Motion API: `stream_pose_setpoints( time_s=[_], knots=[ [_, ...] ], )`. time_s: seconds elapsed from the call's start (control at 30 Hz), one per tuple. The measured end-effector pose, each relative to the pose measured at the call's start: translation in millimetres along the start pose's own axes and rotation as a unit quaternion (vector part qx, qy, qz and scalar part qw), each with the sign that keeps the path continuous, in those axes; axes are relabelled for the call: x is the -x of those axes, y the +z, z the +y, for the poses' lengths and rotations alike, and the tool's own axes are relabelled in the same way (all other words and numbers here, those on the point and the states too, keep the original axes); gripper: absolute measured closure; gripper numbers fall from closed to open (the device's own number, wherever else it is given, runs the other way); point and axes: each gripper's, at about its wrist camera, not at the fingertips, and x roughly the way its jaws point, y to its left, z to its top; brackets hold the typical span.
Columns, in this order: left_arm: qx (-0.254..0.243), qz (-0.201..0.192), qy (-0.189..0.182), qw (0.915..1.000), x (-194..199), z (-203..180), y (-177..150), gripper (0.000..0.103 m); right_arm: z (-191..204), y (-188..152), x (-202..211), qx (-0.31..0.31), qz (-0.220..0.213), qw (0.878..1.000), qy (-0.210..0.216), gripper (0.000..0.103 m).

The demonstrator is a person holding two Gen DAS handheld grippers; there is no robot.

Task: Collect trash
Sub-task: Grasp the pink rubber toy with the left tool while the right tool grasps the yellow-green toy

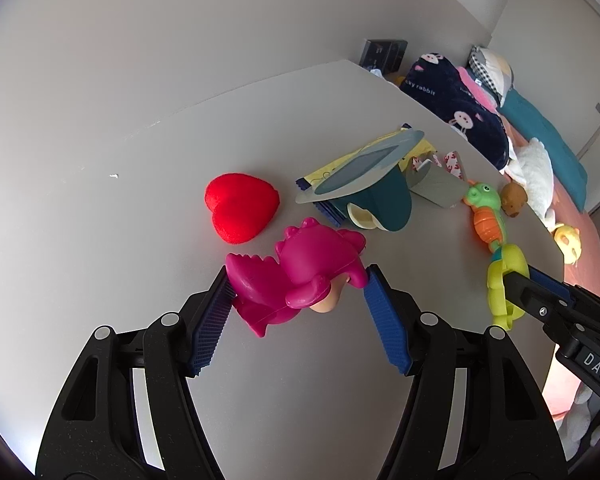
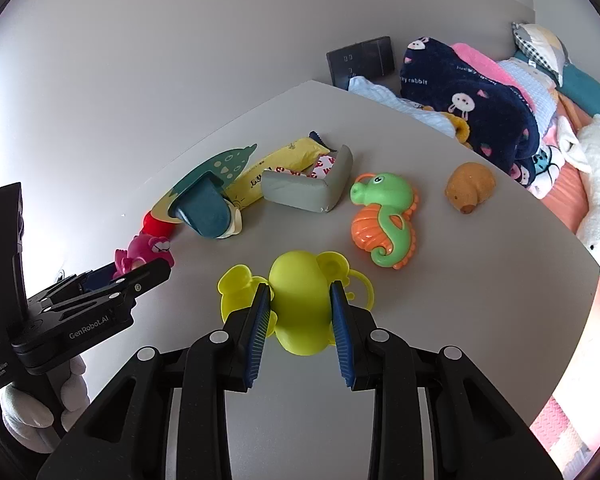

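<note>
My left gripper point(image 1: 299, 278) is shut on a magenta plastic toy animal point(image 1: 300, 256), with one blue pad against each side of it, just over the grey table point(image 1: 140, 184). My right gripper point(image 2: 300, 290) is shut on a yellow-green plastic toy point(image 2: 300, 300), its pads squeezing the rounded body. Each wrist view also shows the other hand's tool: the right gripper point(image 1: 512, 280) at the right edge, the left gripper point(image 2: 140, 276) at the left with the magenta toy point(image 2: 148, 252). A yellow snack wrapper point(image 2: 284, 160) lies further back on the table.
A red foam heart point(image 1: 242, 212), a teal tipped-over cup with a disc point(image 1: 376, 200), a grey corner guard point(image 2: 304, 192), a green-orange seahorse point(image 2: 384, 216) and a brown toy point(image 2: 470, 188) lie on the table. Beyond its right edge is a bed with a navy blanket point(image 2: 460, 92). A gloved hand point(image 2: 40, 420) holds the left tool.
</note>
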Motion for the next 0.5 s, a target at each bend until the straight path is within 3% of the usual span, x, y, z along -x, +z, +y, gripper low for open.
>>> stream_pose_setpoints(
  time_s=[0.5],
  knots=[
    [-0.049,-0.017,-0.024,0.9984,43.8,-40.5,-22.3,0.039,-10.5,-29.8,66.3,-0.015,-0.041,0.999,-0.017,0.071]
  ],
)
